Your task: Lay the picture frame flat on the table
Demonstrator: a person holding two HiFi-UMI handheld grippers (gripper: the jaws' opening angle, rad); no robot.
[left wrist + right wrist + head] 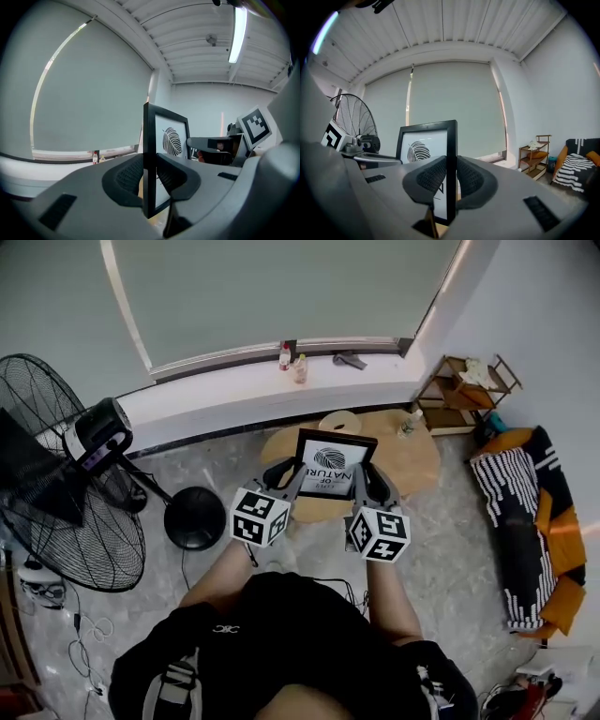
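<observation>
You hold the black-rimmed rectangular picture frame with a leaf print upright in both grippers.
Head view: frame stands over the near side of the round light-wood table; your left gripper is on its left edge, your right gripper on its right edge. Left gripper view: both pads clamp the frame's edge. Right gripper view: jaws closed on the opposite edge, black floor fan at far left.

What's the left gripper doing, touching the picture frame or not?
Touching. The left gripper view shows the left gripper closed on the picture frame, both pads pressed against its black edge, no gap.
</observation>
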